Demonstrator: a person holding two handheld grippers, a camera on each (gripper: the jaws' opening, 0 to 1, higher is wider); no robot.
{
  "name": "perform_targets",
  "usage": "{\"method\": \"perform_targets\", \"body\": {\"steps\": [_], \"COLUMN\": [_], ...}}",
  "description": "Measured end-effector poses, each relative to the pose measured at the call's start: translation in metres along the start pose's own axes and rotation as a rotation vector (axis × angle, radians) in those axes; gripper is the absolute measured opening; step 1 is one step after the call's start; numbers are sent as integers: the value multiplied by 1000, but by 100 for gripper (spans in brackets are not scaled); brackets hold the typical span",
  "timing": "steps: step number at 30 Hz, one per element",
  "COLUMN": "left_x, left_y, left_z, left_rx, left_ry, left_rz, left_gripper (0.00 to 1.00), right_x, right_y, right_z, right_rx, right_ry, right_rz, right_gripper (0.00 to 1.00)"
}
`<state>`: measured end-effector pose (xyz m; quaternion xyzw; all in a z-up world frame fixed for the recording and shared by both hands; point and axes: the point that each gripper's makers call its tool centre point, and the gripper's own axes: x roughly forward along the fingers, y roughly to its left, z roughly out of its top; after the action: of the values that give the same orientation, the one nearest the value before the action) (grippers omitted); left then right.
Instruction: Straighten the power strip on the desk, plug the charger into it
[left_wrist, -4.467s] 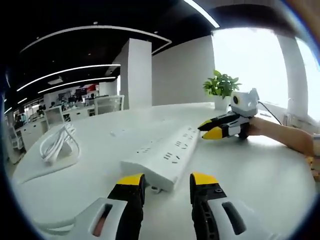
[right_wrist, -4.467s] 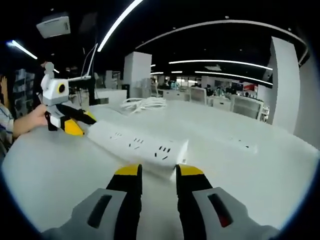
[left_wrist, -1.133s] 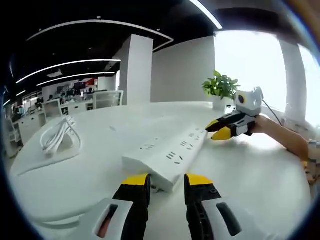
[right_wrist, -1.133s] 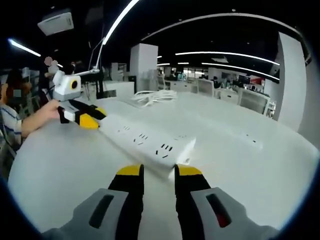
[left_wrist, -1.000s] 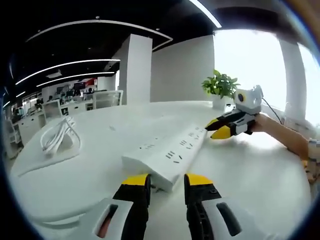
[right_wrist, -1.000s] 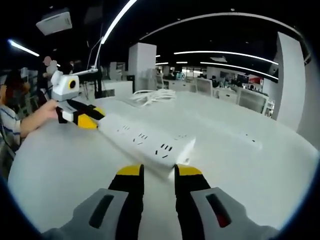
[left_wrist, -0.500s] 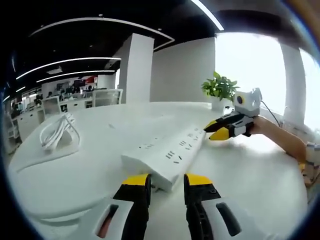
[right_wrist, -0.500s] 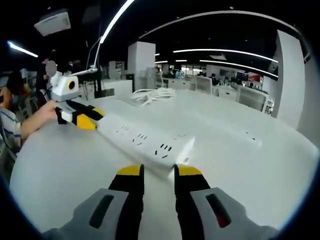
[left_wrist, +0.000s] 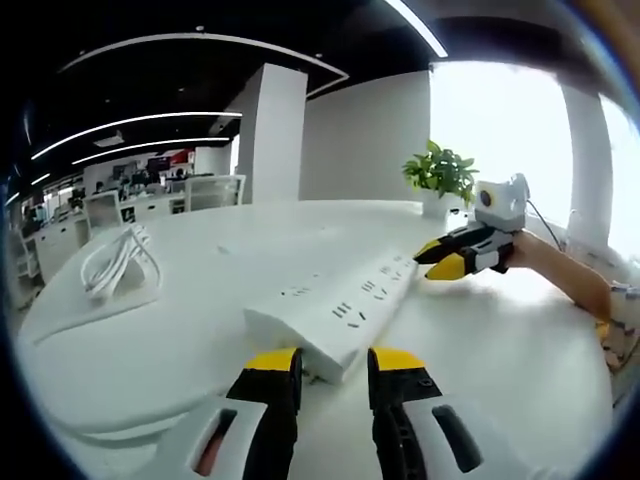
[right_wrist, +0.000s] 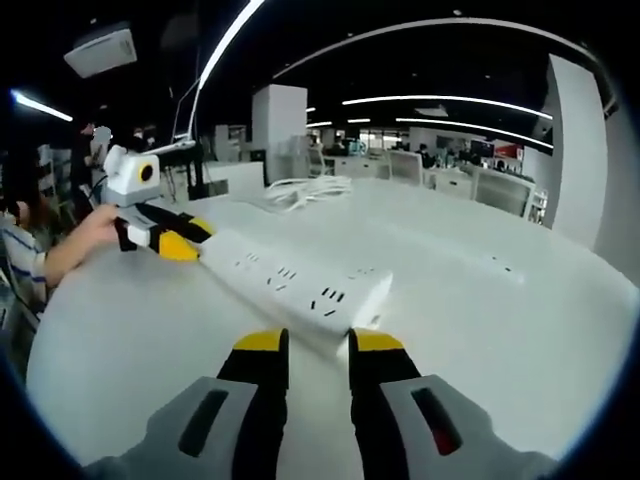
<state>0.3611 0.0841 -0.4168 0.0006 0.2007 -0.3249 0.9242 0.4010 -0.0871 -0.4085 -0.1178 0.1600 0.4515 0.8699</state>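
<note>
One power strip (left_wrist: 337, 313), one coiled cable (left_wrist: 119, 270), one potted plant (left_wrist: 441, 178), two grippers (left_wrist: 333, 362) (right_wrist: 317, 343).

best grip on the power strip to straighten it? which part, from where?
Probably the two short ends. The power strip is a long, flat white bar lying sockets-up on the desk, so a tool at each end gives the most leverage for turning it. Left tool already sits at one end, right tool at the other. Come in low along the desk, jaws astride the end's side edges.

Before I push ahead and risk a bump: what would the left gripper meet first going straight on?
Most likely the near end of the white power strip, which lies just past the left gripper; the exact gap is unclear.
</note>
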Motion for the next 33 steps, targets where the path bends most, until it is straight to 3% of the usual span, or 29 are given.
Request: {"method": "perform_targets", "body": {"steps": [11, 18, 27, 33], "left_x": [-5, -7, -8, -7], "left_y": [-4, -4, -2, -3], "left_z": [-3, -5, -4, -4], "left_rx": [4, 19, -4, -3], "left_ry": [9, 11, 9, 12], "left_rz": [0, 12, 0, -2], "left_gripper": [27, 25, 25, 25], "right_x": [-8, -13, -17, -18], "right_y": [13, 19, 22, 20], "right_z": [-3, -4, -5, -5], "right_rx": [-17, -5, -59, -32], "right_ry": [-6, -23, 8, 10], "right_rz": [-14, 15, 15, 0], "right_gripper": [23, 23, 24, 24]}}
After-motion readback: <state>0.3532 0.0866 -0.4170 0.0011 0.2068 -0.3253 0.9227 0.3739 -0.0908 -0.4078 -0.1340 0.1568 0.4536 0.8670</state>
